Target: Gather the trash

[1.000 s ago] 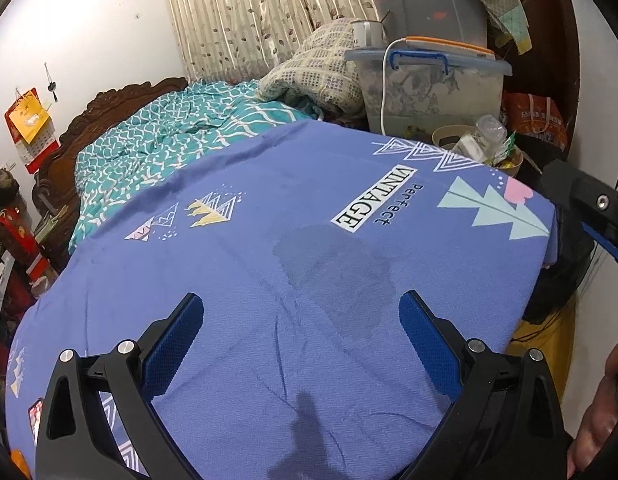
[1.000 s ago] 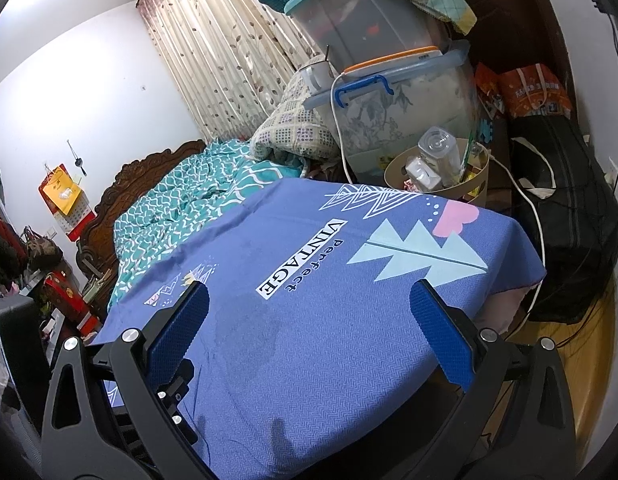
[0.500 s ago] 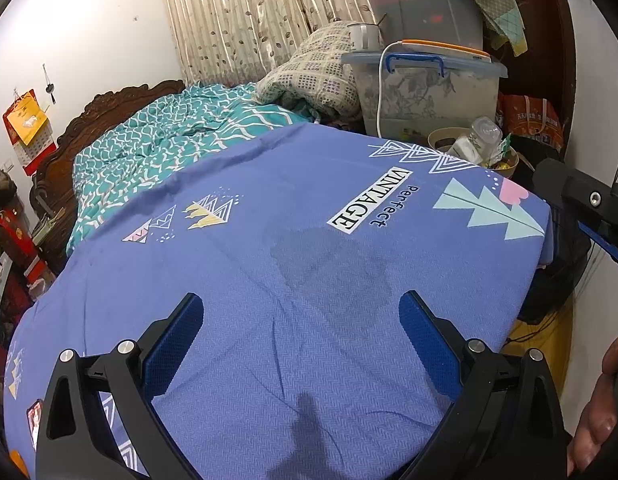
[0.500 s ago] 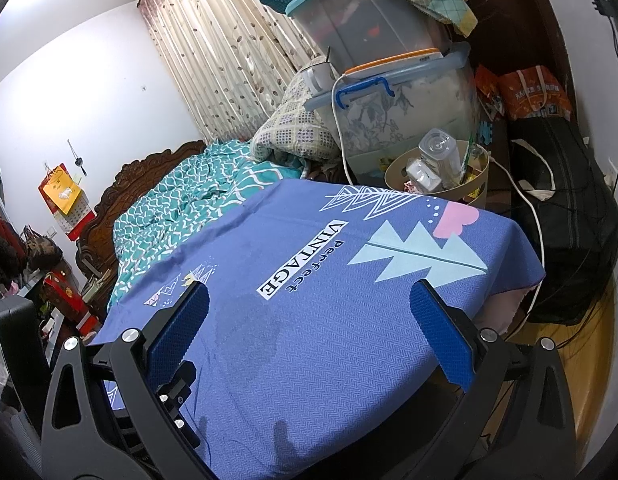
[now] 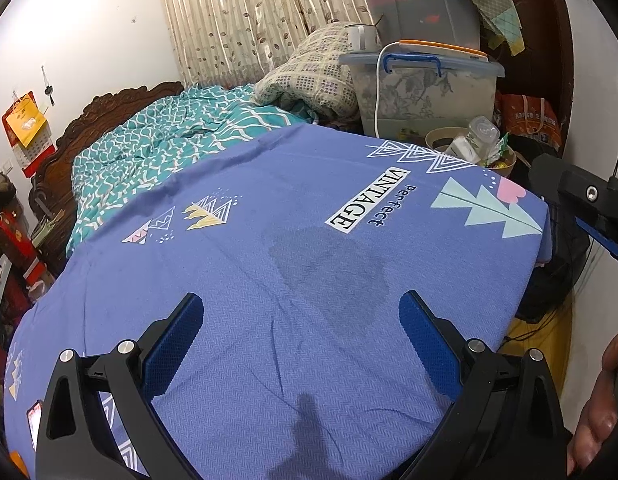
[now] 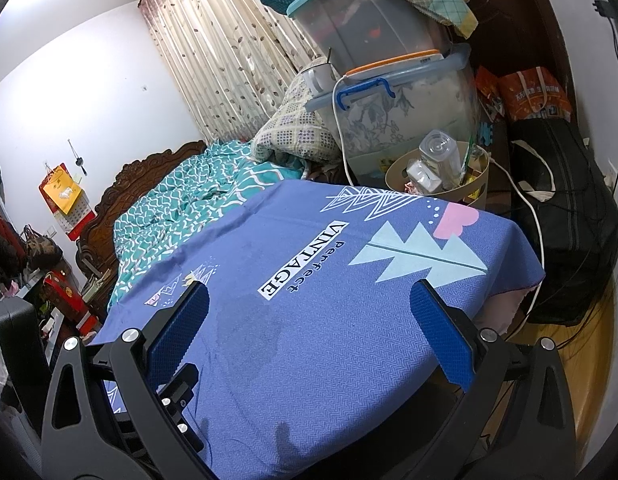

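A beige trash bin stands on the floor just past the far right corner of the blue-clothed table. It holds a clear plastic bottle and wrappers. In the left wrist view the bin and the bottle sit at the far right. My left gripper hovers open over the cloth with nothing between its fingers. My right gripper is also open and empty above the table's right half. No loose trash shows on the cloth.
A dark damp patch marks the cloth. Stacked plastic storage boxes and a pillow rise behind the bin. A bed with teal bedding lies to the left. A white cable and a black bag sit right of the table.
The left wrist view has drifted slightly. Both grippers stay open and empty, and nothing on the table has moved.
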Demonstrator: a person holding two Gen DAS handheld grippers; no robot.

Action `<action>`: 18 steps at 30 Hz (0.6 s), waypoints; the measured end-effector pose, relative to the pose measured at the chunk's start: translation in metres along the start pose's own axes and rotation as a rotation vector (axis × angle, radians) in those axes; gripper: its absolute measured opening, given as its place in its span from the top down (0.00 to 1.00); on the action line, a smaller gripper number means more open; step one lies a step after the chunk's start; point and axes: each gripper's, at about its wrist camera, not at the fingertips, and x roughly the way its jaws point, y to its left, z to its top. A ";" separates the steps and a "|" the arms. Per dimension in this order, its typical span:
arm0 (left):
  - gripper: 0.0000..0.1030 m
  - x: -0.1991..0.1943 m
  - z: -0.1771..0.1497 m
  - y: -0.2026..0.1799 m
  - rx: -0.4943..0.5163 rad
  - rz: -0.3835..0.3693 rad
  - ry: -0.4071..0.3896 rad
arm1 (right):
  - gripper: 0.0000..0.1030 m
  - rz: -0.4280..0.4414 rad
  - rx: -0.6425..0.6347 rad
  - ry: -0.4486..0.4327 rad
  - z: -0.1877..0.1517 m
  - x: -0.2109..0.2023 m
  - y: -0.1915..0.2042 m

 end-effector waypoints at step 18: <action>0.08 0.000 -0.001 -0.006 0.011 0.002 0.005 | 0.03 0.001 0.018 -0.003 0.006 -0.003 -0.004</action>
